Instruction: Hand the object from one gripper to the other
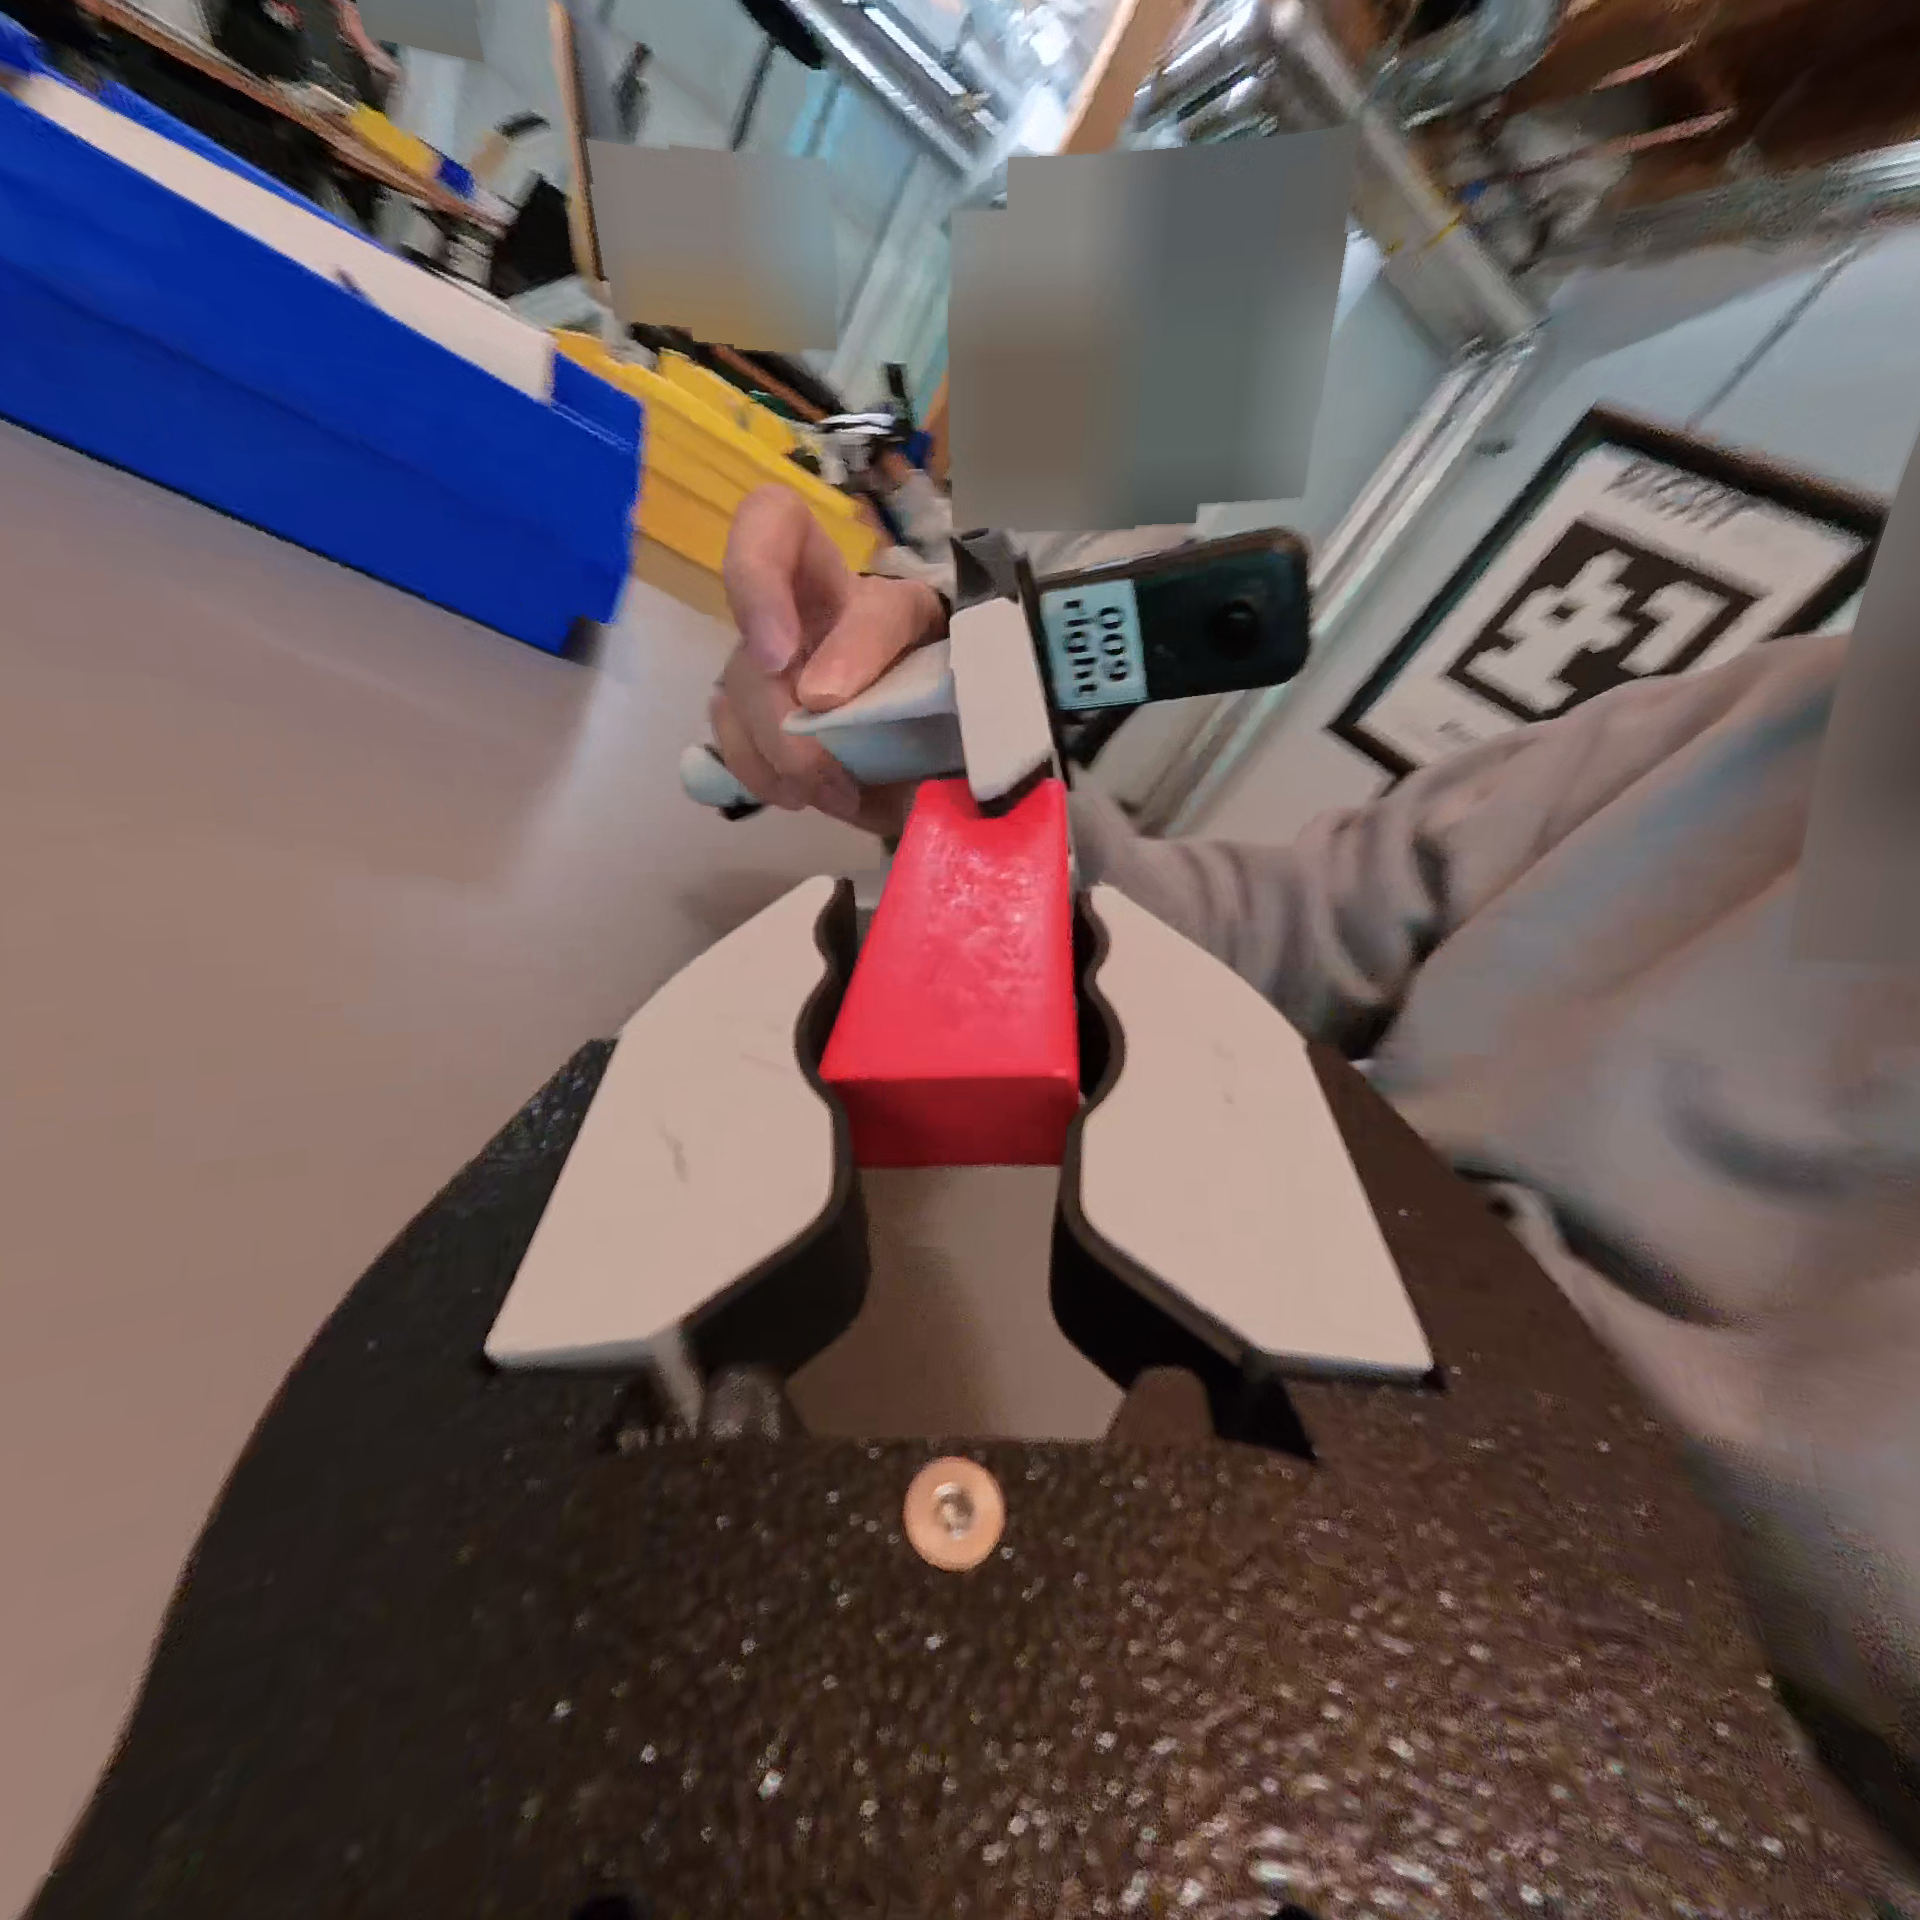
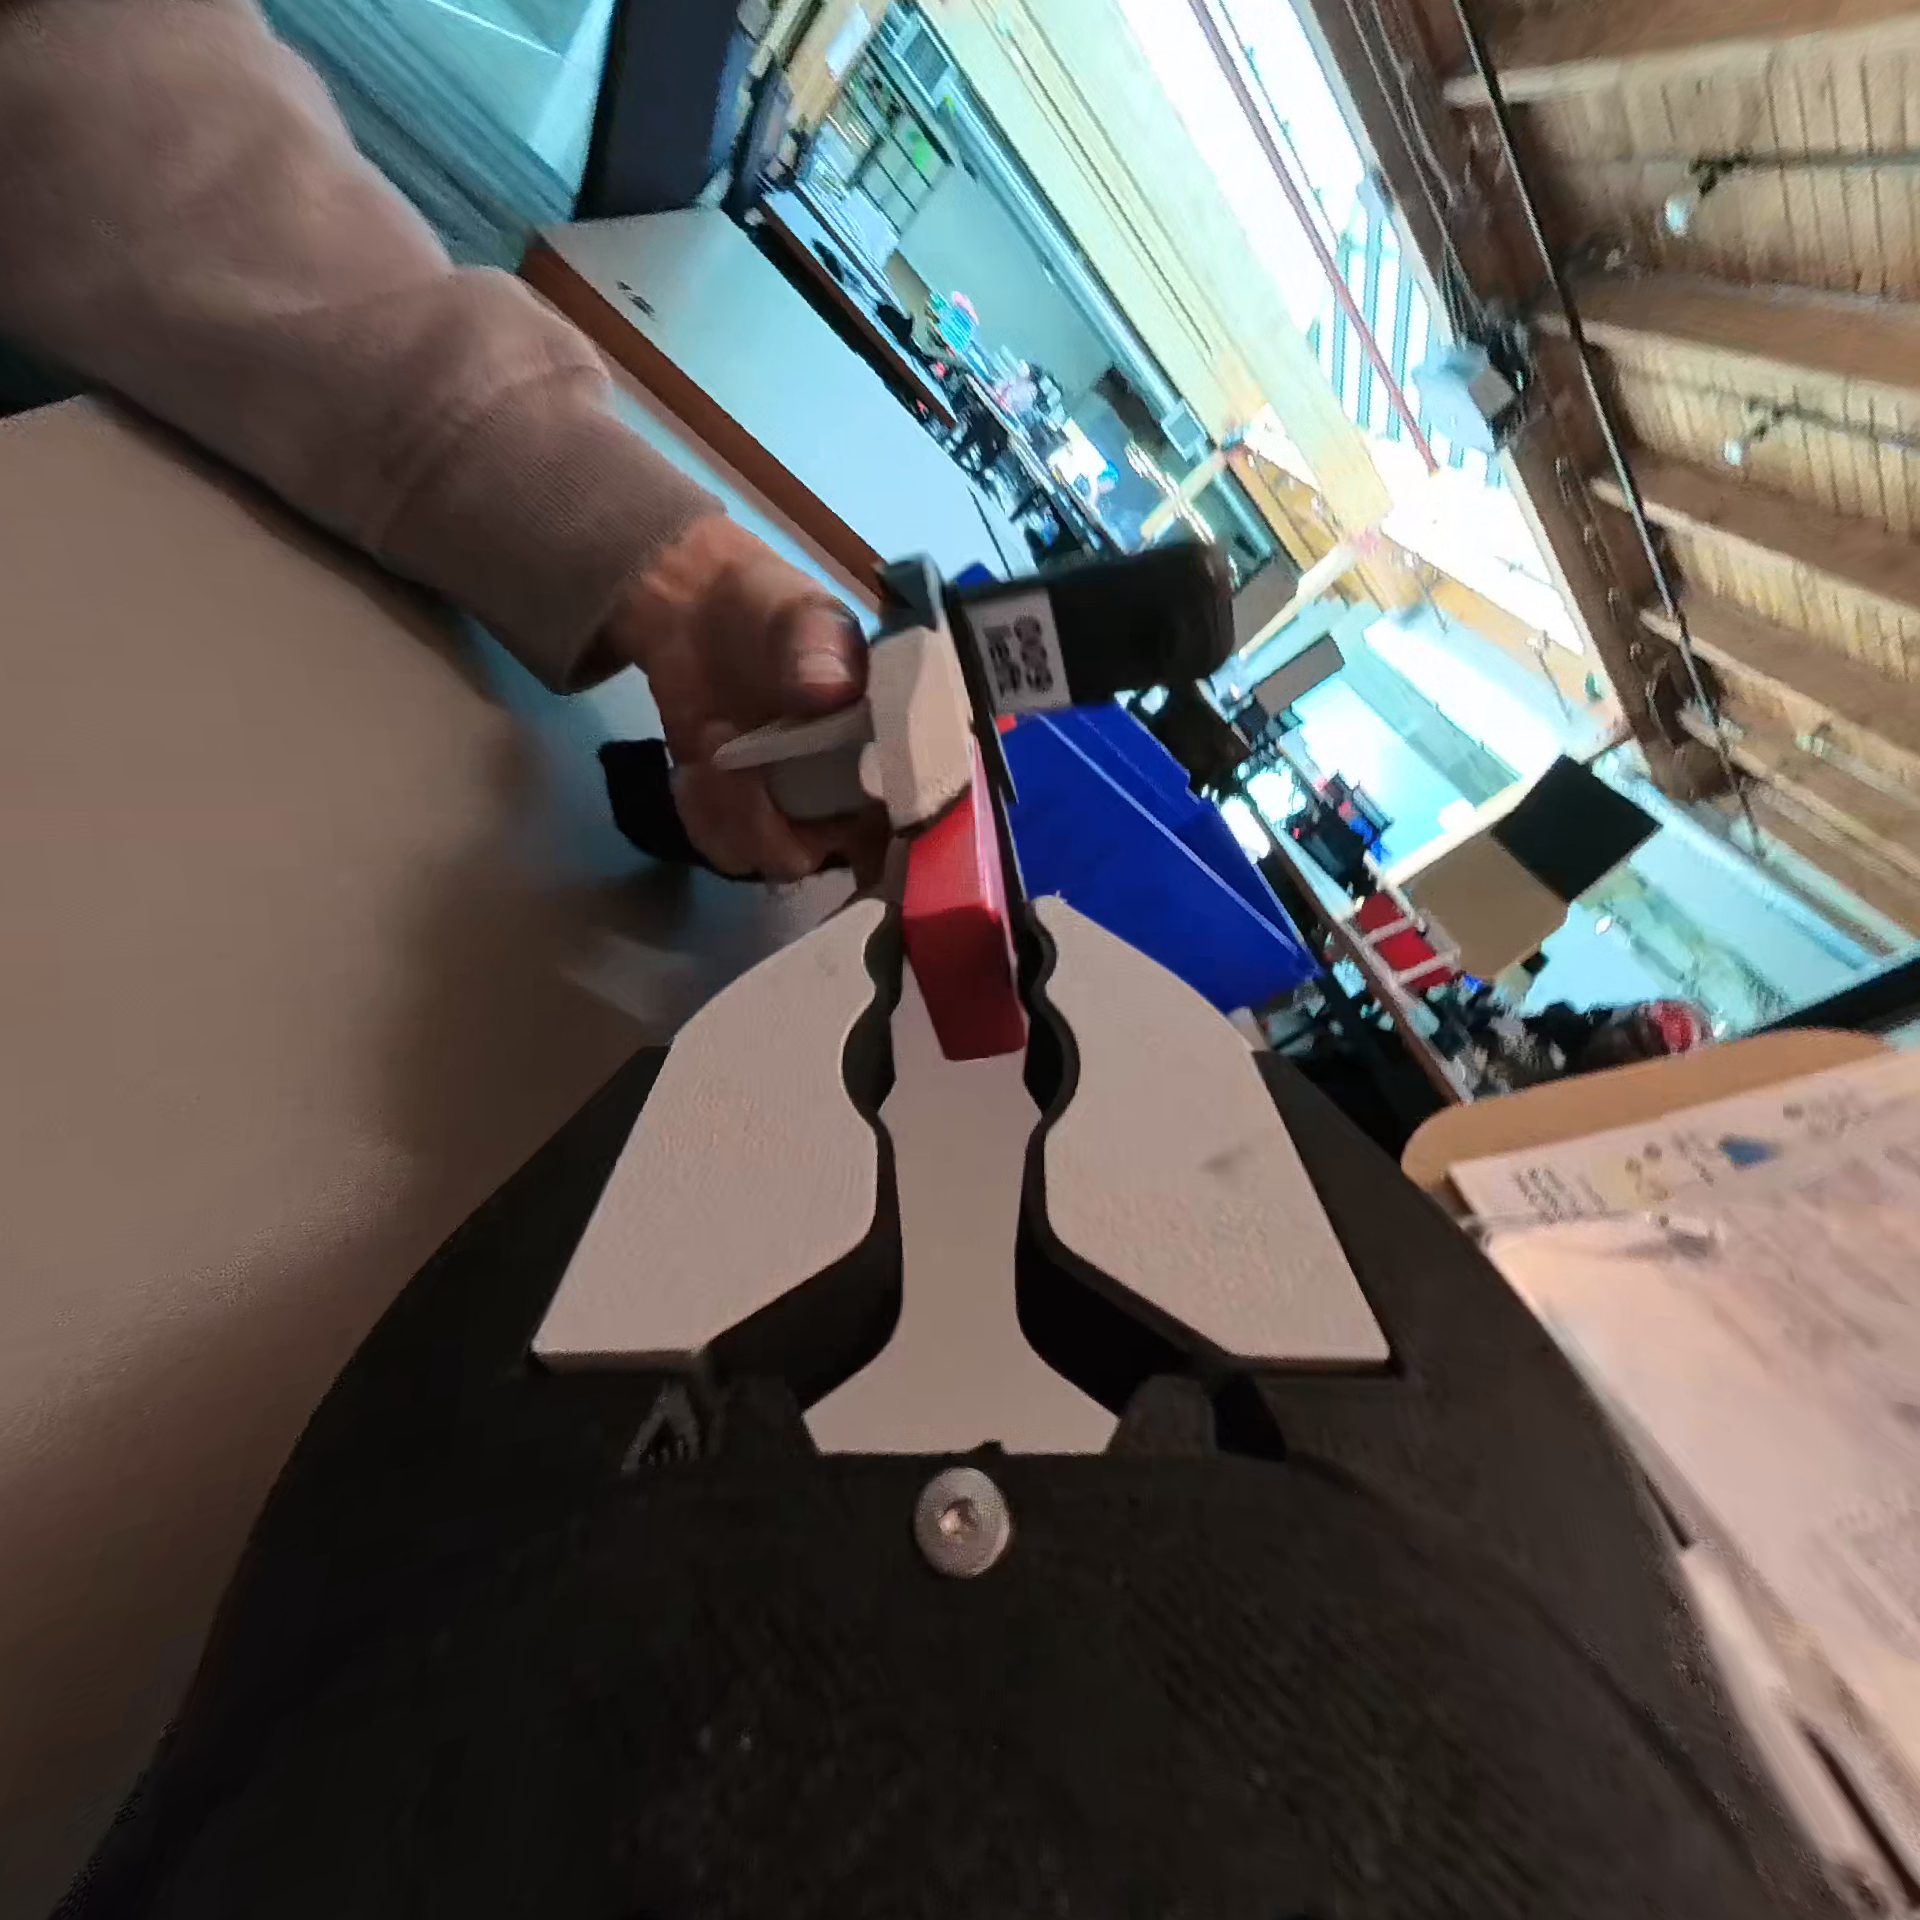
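A red rectangular block (image 1: 961, 987) is held in the air between both grippers. My left gripper (image 1: 961, 894) has its two grey fingers pressed on the block's near end. The right gripper (image 1: 997, 707), held by a hand, clamps the block's far end from above. In the right wrist view, my right gripper (image 2: 958, 909) has its fingers closed on the narrow sides of the block (image 2: 961, 956). The left gripper (image 2: 925, 748), in a hand with a beige sleeve, holds the other end.
A grey table (image 1: 260, 831) lies below. A blue bin (image 1: 312, 384) and yellow bins (image 1: 727, 457) stand at its far left. A framed black-and-white marker (image 1: 1621, 613) stands at the right. Papers on a board (image 2: 1714, 1299) lie at the right of the right wrist view. The grippers are tip to tip, or close to it.
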`<state>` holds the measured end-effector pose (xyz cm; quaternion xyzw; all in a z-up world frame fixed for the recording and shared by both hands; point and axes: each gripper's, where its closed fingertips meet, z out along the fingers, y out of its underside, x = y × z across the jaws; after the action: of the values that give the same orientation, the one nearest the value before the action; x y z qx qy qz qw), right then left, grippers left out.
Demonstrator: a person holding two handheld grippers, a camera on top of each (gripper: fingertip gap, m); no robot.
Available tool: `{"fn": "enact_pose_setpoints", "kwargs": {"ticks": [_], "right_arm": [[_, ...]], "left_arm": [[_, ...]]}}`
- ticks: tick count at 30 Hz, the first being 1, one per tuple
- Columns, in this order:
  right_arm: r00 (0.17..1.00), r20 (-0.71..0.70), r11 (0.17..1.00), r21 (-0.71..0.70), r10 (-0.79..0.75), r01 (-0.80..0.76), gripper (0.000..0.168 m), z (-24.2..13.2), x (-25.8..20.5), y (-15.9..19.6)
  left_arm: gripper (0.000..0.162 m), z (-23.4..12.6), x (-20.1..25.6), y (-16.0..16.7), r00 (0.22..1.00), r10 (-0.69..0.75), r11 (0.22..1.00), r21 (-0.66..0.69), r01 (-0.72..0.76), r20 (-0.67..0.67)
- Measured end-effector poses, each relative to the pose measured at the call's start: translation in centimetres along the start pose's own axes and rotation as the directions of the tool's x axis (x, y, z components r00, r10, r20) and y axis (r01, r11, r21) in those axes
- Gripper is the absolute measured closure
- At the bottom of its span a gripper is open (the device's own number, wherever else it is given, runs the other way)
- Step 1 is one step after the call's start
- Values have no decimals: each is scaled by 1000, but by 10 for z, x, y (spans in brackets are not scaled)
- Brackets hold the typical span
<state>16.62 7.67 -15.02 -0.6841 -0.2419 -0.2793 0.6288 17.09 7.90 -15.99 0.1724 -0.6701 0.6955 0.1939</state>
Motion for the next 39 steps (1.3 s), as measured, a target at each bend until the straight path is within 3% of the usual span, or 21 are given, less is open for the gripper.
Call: {"fn": "enact_pose_setpoints", "kwargs": {"ticks": [2, 4, 7, 9, 11, 15, 22, 24, 25, 26, 27, 29, 30, 31, 33, 37, 39], "right_arm": [[988, -1, 988, 15, 153, -153, 133, -1, 6, 2], [920, -21, 918, 76, 392, -390, 120, -4, 21, 2], [699, 0, 696, 99, 715, -711, 101, -8, 37, 18], [602, 42, 598, 82, 798, -798, 92, -7, 34, 23], [610, 70, 608, 47, 790, -793, 95, -3, 25, 23], [725, 113, 729, 12, 679, -685, 133, 2, 7, 15], [745, 103, 749, -1, 659, -663, 135, 3, 11, 15], [757, 30, 757, 12, 653, -654, 135, 2, 22, 18], [772, -26, 772, 3, 635, -635, 135, 0, 28, 22], [793, -100, 795, -28, 601, -606, 135, -2, 35, 29], [810, -178, 812, -83, 559, -578, 135, -5, 41, 39], [822, -286, 812, -188, 493, -553, 135, -10, 47, 55], [812, -299, 800, -198, 500, -566, 135, -9, 47, 57], [787, -307, 780, -180, 535, -600, 135, -7, 47, 57], [735, -312, 736, -139, 602, -662, 135, -2, 45, 56], [732, -306, 734, -134, 609, -666, 135, 5, 40, 51], [731, -307, 737, -119, 610, -665, 135, 8, 40, 47]], "left_arm": [[123, -4, -11, -2, 988, 105, 994, -19, -103, 113], [123, -8, -24, -1, 938, 247, 969, -81, -234, 242], [123, -9, -28, -6, 830, 459, 888, -147, -435, 316], [123, -6, -21, -9, 780, 543, 839, -150, -524, 311], [123, -3, -13, -10, 770, 573, 818, -130, -561, 280], [123, -3, -10, -10, 803, 538, 841, -99, -532, 255], [121, -3, -12, -10, 804, 530, 845, -91, -526, 271], [111, -9, -19, -23, 761, 531, 831, -56, -553, 373], [101, -14, -25, -28, 708, 554, 808, -80, -583, 439], [100, -21, -33, -33, 617, 598, 767, -143, -625, 512], [99, -29, -40, -37, 480, 662, 697, -239, -675, 575], [101, -41, -47, -44, 114, 802, 469, -500, -728, 586], [105, -43, -48, -45, -60, 848, 338, -625, -704, 527], [106, -41, -50, -42, -184, 877, 223, -717, -660, 443], [111, -33, -57, -34, -301, 899, 93, -812, -576, 317], [121, -32, -67, -34, -399, 894, -2, -889, -457, 203], [146, -34, -68, -35, -419, 892, -27, -905, -425, 171]]}}
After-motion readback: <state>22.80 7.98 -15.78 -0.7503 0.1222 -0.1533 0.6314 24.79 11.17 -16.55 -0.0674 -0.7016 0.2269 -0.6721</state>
